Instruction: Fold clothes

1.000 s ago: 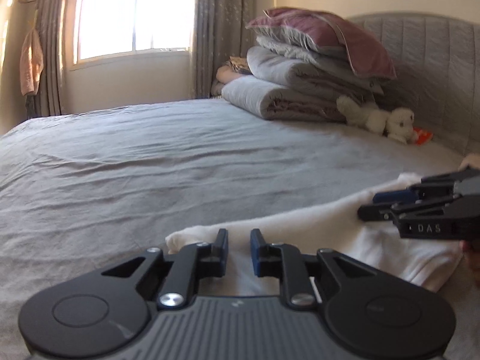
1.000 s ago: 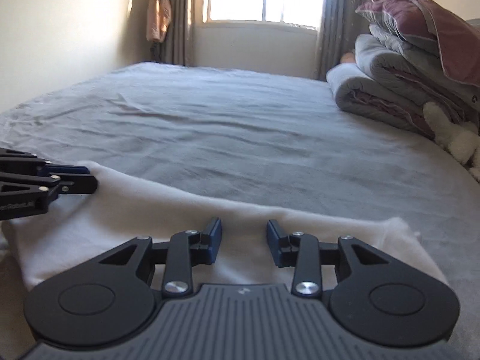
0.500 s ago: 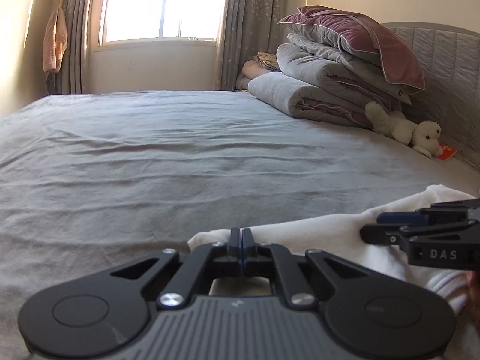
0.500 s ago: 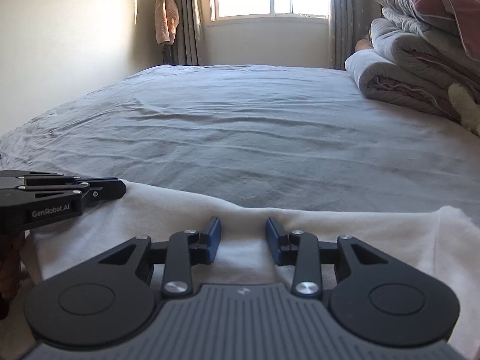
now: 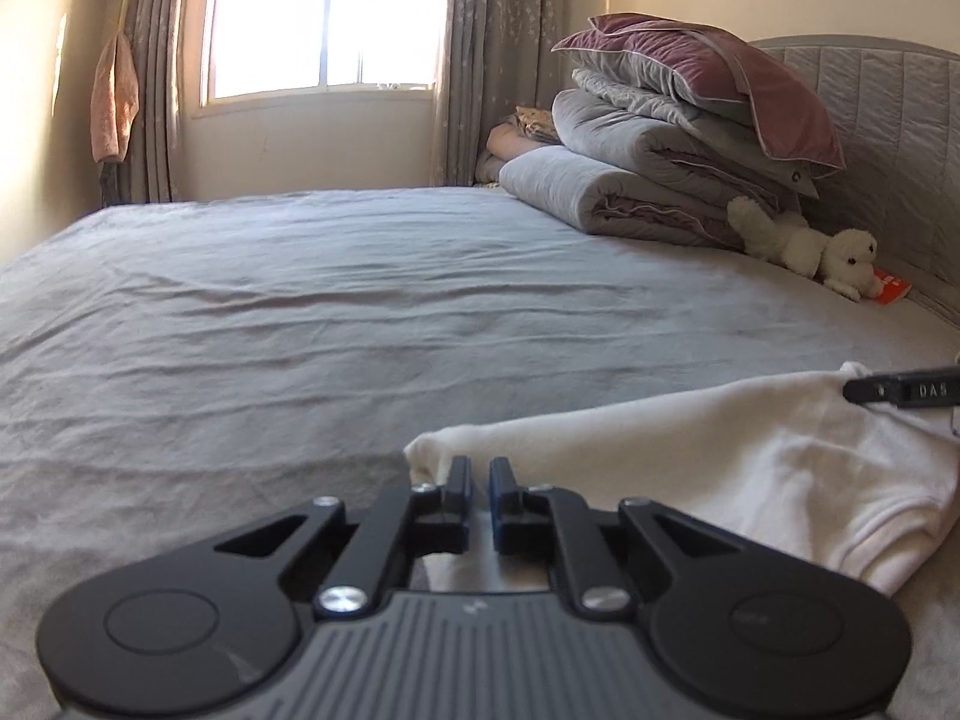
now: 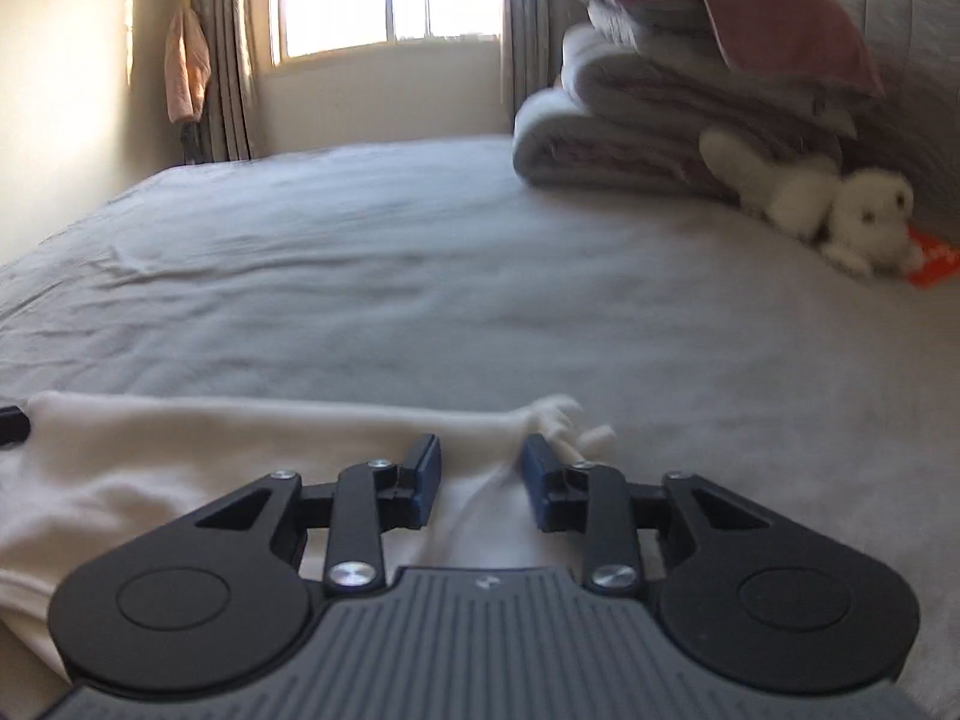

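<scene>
Cream garment (image 5: 720, 450), grey bedsheet (image 5: 360, 312), mauve pillow (image 5: 720, 72), white plush toy (image 5: 828, 252)

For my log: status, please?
Left gripper nearly shut, just easing open, hold on white cloth unclear. Right gripper open, just closing, cloth corner between fingers. Nothing blocks.

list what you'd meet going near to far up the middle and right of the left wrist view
left gripper → white garment → grey bed sheet → white plush toy → stacked grey quilts → mauve pillow on top
</scene>
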{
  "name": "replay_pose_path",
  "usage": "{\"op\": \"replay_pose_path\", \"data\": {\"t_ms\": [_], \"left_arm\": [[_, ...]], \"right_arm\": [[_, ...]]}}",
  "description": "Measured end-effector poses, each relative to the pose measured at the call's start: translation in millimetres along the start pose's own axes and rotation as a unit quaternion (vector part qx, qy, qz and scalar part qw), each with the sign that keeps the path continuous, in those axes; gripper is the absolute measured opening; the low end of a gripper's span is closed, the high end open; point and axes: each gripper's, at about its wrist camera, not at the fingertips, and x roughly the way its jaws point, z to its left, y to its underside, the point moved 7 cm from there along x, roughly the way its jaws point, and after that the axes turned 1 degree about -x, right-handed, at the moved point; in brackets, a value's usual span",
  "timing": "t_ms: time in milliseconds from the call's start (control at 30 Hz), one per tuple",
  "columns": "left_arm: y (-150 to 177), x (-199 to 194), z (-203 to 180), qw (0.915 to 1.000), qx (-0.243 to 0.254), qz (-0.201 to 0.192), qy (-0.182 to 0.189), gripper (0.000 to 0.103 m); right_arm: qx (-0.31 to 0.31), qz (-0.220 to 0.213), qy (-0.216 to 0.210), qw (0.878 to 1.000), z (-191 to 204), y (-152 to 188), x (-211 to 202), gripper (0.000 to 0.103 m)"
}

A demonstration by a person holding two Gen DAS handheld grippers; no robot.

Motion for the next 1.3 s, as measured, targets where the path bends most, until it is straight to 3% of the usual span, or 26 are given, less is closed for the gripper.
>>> {"op": "replay_pose_path", "data": {"t_ms": [67,100,133,267,433,633,700,800,867,967,1000,1067,1100,1200,1300], "left_arm": [[-2.0,-4.0,5.3,0.9999,-0.012,0.006,-0.009,0.011],[-3.6,-6.6,8.7,0.9996,-0.02,0.009,-0.017,0.023],[-5.0,-9.2,13.2,0.999,-0.04,0.017,-0.012,0.03],[-1.0,-14.8,26.9,0.9878,-0.14,0.057,0.037,0.043],[10.7,-18.0,34.3,0.964,-0.232,0.098,0.084,0.056],[22.1,-21.6,43.2,0.9311,-0.326,0.116,0.116,0.059],[18.4,-29.1,45.2,0.9349,-0.328,0.097,0.095,0.057],[4.5,-42.6,39.7,0.9419,-0.313,0.062,0.105,0.053],[-1.2,-46.1,32.0,0.9431,-0.303,0.058,0.125,0.051],[-0.6,-42.3,19.8,0.9523,-0.271,0.072,0.12,0.049],[1.4,-38.9,15.1,0.9543,-0.262,0.081,0.119,0.042],[6.7,-32.2,7.9,0.9552,-0.253,0.099,0.118,0.015],[9.3,-30.5,6.1,0.9539,-0.255,0.103,0.12,0.005],[14.6,-32.5,14.4,0.9374,-0.307,0.094,0.134,0.004],[27.4,-29.5,31.1,0.9294,-0.338,0.107,0.102,0.004]], "right_arm": [[-0.002,0.0,-0.001,1.0,0.1,-0.4,-5.0,0.029],[-0.006,-0.002,0.001,1.0,2.0,-1.7,-8.9,0.032],[-0.008,-0.005,0.0,1.0,4.6,-2.9,-13.7,0.034],[-0.014,-0.011,-0.022,1.0,16.9,-8.0,-30.7,0.039],[-0.032,-0.013,-0.054,0.998,40.7,-8.5,-46.3,0.044],[-0.063,-0.015,-0.076,0.995,72.6,-1.0,-61.8,0.045],[-0.069,-0.021,-0.08,0.994,82.1,-2.0,-65.0,0.045],[-0.064,-0.016,-0.088,0.994,92.3,-3.7,-63.5,0.045],[-0.057,-0.012,-0.093,0.994,97.7,-3.9,-62.5,0.045],[-0.055,-0.011,-0.102,0.993,104.5,-4.7,-62.4,0.045],[-0.055,-0.01,-0.105,0.993,106.7,-4.3,-62.4,0.045],[-0.061,-0.007,-0.111,0.992,111.2,-1.0,-62.0,0.045],[-0.064,-0.004,-0.116,0.991,113.7,1.6,-61.7,0.045],[-0.07,0.011,-0.134,0.988,120.1,10.5,-58.7,0.044],[-0.079,0.041,-0.138,0.986,122.4,23.3,-51.5,0.043]]}}
